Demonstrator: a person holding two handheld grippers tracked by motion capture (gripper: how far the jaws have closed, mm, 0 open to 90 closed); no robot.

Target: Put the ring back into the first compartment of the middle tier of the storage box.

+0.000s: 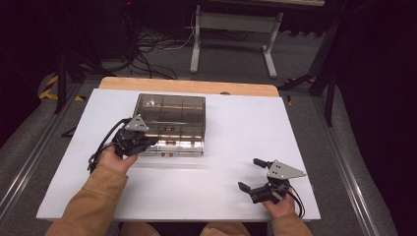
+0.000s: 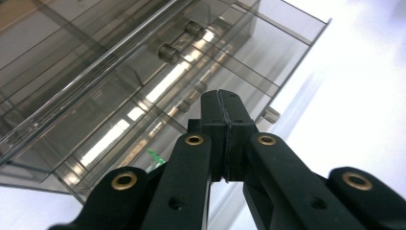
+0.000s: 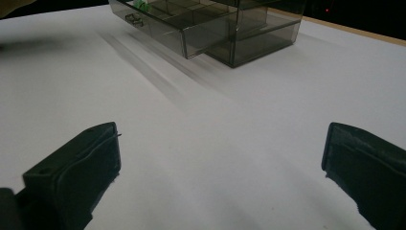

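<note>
Box: a smoky clear drawer box (image 1: 170, 123) is sitting toward the surface's (image 1: 236, 128) far-left part, one drawer (image 3: 158, 26) sticking out.
Left claw (image 1: 147, 142): jaws pressing together, tips touching the box's near-left front.
Right claw (image 1: 250, 173): jaws spreading apart near the surface's near-right corner, well apart from the box.

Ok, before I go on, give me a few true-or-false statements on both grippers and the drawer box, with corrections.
1. The left gripper has its jaws pressed together. True.
2. The right gripper is shut on a drawer knob. False: its jaws stand wide apart over bare white table, away from the box.
3. The smoky clear drawer box sits on the far left part of the table. True.
4. Every drawer is pushed fully in. False: in the right gripper view one drawer sticks out from the box front.
5. A small green item lies in that drawer. True.
</note>
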